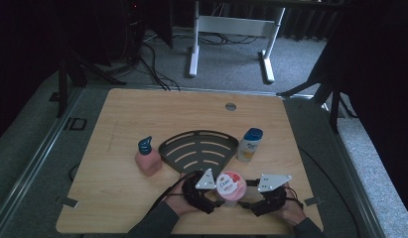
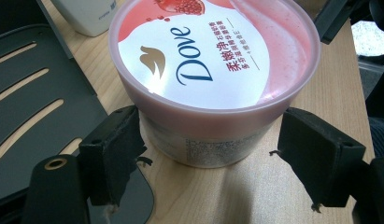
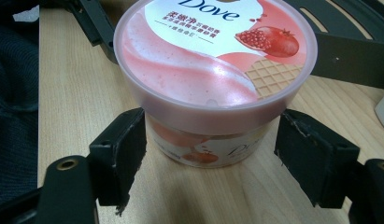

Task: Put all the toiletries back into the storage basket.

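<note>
Two black grippers, left (image 1: pixel 217 199) and right (image 1: pixel 245 203), both wide apart, flank one pink round plastic "Dove" tub (image 1: pixel 231 187) at bottom centre, two bottles behind.

A: Where does the high view sit?

B: Above the near edge of the tabletop (image 1: pixel 142 114), looking forward and down; it takes in the whole top and the floor beyond, from far off.

A: And the two gripper views?

B: Each rides low, just above the wood, looking along its own fingers (image 2: pixel 112 154) (image 3: pixel 119 156) from very close. They face each other across the Dove tub (image 1: pixel 231 184) (image 2: pixel 213 70) (image 3: pixel 213 60), left from one side, right from the opposite. All three views share that tub and the black corner rack (image 1: pixel 199 148) (image 2: pixel 35 107) (image 3: pixel 348 51).
</note>
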`<act>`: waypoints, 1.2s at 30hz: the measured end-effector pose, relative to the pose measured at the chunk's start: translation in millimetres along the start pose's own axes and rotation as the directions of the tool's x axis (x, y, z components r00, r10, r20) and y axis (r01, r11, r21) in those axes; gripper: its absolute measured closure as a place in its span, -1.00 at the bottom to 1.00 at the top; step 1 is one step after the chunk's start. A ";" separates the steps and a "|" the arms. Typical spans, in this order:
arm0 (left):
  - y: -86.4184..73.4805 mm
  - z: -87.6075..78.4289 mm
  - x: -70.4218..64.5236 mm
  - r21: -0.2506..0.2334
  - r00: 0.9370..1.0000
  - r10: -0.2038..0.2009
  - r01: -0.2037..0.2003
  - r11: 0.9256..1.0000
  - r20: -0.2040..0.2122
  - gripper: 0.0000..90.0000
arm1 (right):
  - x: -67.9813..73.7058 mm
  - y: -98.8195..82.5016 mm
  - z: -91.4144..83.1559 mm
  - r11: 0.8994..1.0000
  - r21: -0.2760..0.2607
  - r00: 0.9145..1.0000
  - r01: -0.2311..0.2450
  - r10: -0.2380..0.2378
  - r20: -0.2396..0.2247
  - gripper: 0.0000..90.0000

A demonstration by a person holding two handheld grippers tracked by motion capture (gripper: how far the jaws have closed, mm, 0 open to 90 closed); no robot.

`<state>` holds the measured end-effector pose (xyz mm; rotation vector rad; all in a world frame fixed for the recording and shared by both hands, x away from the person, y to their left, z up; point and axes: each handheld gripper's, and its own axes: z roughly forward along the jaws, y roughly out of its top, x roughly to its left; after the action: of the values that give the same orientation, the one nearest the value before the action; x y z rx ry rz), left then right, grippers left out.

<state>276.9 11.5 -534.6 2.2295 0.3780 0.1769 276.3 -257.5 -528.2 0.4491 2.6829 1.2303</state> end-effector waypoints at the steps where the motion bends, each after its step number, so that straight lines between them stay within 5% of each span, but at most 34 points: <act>1: 0.2 -0.4 0.0 0.000 1.000 0.001 -0.001 1.000 0.000 -0.51 | 0.1 0.4 -0.2 1.000 0.001 1.000 0.001 -0.001 0.000 -0.45; 36: 1.8 -15.7 7.6 -0.002 0.999 -0.001 0.000 1.000 -0.042 -0.51 | -2.8 15.5 5.9 0.999 -0.027 1.000 0.017 -0.017 0.013 -0.45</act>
<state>280.4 24.4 -523.4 2.2267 0.4009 0.2239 283.7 -244.7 -520.2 0.4279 2.6507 1.2527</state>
